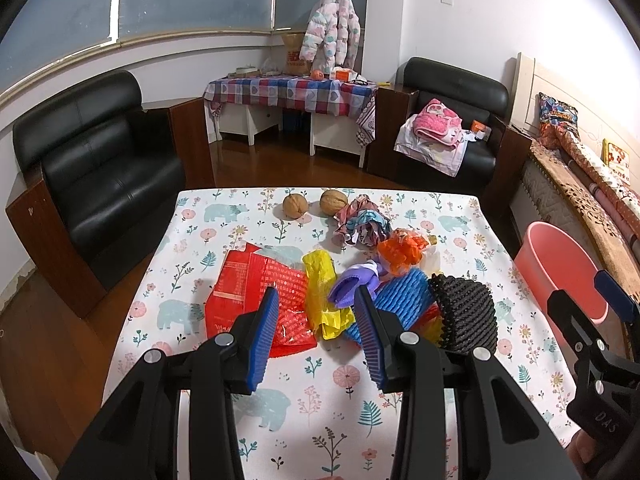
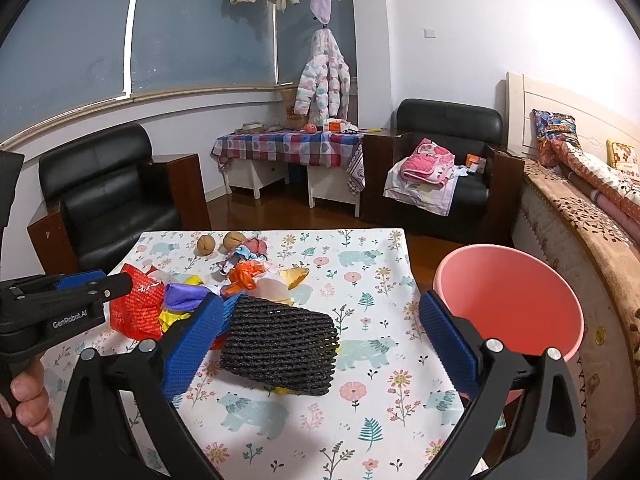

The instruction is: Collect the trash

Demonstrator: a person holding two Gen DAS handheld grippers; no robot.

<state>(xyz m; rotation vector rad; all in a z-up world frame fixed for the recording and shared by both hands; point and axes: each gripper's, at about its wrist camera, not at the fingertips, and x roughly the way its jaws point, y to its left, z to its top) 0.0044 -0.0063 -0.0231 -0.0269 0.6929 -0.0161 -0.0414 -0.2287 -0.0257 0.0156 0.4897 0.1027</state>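
A heap of trash lies on the floral tablecloth (image 1: 304,392): a red wrapper (image 1: 248,280), a yellow bag (image 1: 320,280), a purple scrap (image 1: 352,284), a blue foam net (image 1: 404,296), a black foam net (image 1: 464,312) and an orange net (image 1: 400,252). My left gripper (image 1: 318,340) hangs open above the red wrapper and yellow bag, touching neither. My right gripper (image 2: 324,344) stands wide open around the black foam net (image 2: 280,344), which rests on the table. Its left pad is close to the net's edge.
A pink bucket (image 2: 508,300) stands off the table's right edge. Two walnuts (image 1: 295,204) (image 1: 333,201) and a crumpled colourful wrapper (image 1: 360,220) lie near the far edge. Black armchairs stand beyond the table, and a bed runs along the right.
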